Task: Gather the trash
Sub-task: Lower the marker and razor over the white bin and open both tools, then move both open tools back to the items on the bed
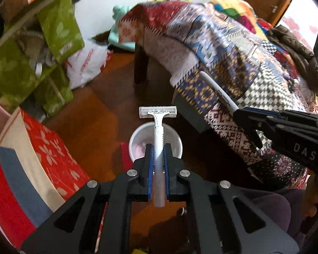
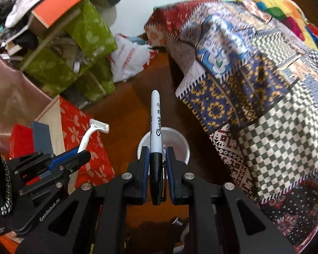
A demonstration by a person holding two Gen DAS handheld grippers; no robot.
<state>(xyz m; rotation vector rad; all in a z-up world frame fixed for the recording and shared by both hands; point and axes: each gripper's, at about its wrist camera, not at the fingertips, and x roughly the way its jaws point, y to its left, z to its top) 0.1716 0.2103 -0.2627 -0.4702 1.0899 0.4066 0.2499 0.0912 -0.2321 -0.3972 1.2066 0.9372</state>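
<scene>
My left gripper [image 1: 158, 149] is shut on a white disposable razor [image 1: 158, 124], head pointing forward, held above a white plastic cup [image 1: 137, 139] that stands on the wooden floor. My right gripper [image 2: 156, 151] is shut on a Sharpie marker [image 2: 155, 127], its black cap end between the pads, also above the white cup [image 2: 176, 139]. In the right wrist view the left gripper [image 2: 82, 155] and razor [image 2: 95, 128] show at the left. In the left wrist view the right gripper [image 1: 241, 116] and marker [image 1: 218, 91] show at the right.
A patchwork blanket [image 1: 233, 63] covers furniture on the right. Green fabric boxes [image 1: 31, 53] and a red floral box [image 1: 53, 148] crowd the left. A white plastic bag [image 1: 87, 63] lies at the back. Brown wooden floor [image 1: 99, 110] runs between them.
</scene>
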